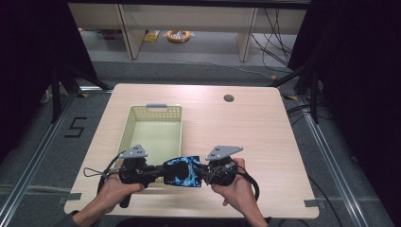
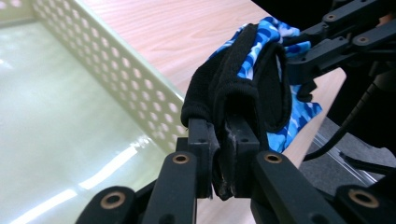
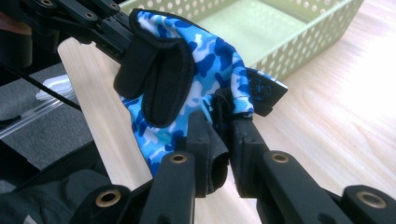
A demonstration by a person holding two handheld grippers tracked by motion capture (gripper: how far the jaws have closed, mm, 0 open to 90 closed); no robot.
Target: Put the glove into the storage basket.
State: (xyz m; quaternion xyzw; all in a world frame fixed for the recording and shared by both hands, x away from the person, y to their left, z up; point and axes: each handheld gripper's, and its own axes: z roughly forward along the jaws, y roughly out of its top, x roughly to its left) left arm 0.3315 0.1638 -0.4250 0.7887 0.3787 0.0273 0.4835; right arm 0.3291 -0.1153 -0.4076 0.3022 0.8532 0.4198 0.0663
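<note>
Two grippers, left gripper (image 1: 158,174) and right gripper (image 1: 204,173), jaws clamped on opposite edges of blue camo glove (image 1: 181,171), just beside basket (image 1: 150,113). Soft, light, floppy; grip hems.

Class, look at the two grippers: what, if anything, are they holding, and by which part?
Both hold one blue and black glove between them. The left gripper pinches its black edge; the right gripper pinches the opposite end, near a black tab. It hangs by the basket.
</note>
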